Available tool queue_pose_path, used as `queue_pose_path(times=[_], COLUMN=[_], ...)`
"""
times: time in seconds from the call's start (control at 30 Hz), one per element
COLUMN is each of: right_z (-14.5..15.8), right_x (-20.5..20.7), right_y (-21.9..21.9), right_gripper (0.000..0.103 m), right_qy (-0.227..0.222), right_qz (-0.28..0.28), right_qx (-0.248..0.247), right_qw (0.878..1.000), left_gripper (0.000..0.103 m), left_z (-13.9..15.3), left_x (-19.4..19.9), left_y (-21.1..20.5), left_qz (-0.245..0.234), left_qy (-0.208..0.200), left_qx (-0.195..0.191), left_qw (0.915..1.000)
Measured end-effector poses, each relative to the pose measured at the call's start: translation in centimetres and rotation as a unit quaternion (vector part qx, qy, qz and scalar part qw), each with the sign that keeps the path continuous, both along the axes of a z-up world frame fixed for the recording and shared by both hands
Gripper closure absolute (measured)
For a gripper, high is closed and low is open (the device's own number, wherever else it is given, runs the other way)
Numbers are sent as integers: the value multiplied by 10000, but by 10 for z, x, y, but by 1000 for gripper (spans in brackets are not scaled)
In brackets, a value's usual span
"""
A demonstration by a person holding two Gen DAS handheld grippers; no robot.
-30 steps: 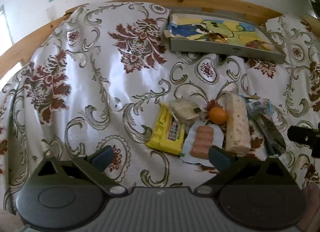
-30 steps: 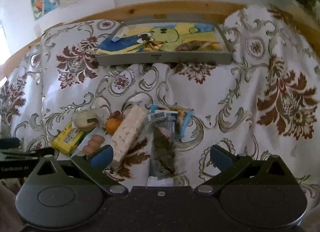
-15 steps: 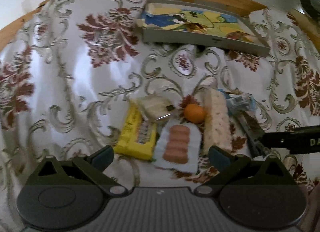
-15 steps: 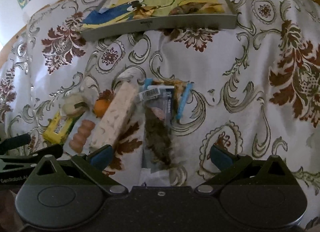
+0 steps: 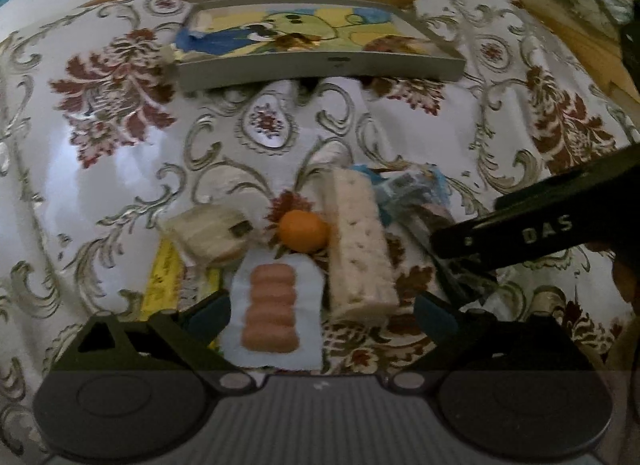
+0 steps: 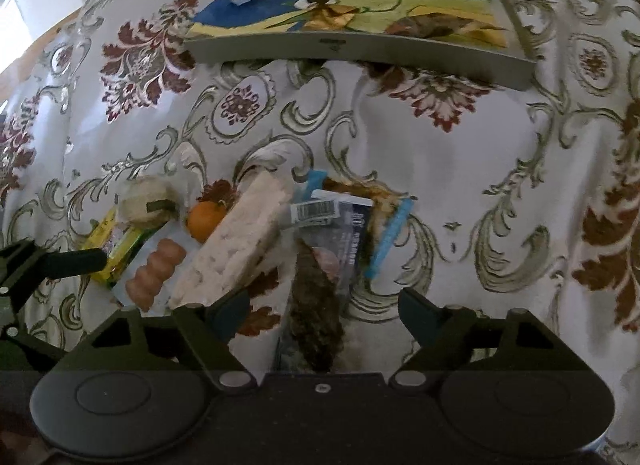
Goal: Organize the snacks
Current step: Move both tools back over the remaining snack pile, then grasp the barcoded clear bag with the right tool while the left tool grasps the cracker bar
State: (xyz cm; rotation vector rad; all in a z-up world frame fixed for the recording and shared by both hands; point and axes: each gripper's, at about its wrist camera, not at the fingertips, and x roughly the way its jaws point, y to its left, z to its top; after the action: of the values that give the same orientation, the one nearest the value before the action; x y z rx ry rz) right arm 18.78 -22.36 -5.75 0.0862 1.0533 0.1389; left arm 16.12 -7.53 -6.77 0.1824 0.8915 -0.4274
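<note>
Bringing both grippers low over the snack pile, I keep the left gripper (image 5: 320, 315) spread wide with its fingers either side of the sausage pack (image 5: 272, 311), and the right gripper (image 6: 322, 307) equally wide astride the dark packet (image 6: 320, 297), both empty, ready to close. The snacks sit bunched on the floral-clothed counter (image 6: 460, 153), well short of the grey tray (image 6: 360, 51), presumably their destination. Compared with a second ago, both cameras are lower and closer, and the pile looms larger.
</note>
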Motion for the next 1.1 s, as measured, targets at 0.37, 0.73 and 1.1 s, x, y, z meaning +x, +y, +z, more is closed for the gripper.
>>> queue_pose_path(times=[0.37, 0.73, 1.1], right_z=[-16, -9, -9], right_x=[7, 2, 4], right_y=[11, -2, -15], right_gripper=[55, 56, 56], right_qy=[302, 164, 217], right_qz=[150, -198, -603], right_qx=[-232, -128, 150], right_qw=[9992, 9996, 9978], left_gripper=[30, 49, 48], left_z=[-13, -14, -19], left_x=[-1, 0, 13], left_y=[-21, -14, -31], left_qz=[-548, -394, -475], left_qy=[-89, 43, -88], left_qx=[215, -34, -276], left_qw=[9982, 9992, 9985])
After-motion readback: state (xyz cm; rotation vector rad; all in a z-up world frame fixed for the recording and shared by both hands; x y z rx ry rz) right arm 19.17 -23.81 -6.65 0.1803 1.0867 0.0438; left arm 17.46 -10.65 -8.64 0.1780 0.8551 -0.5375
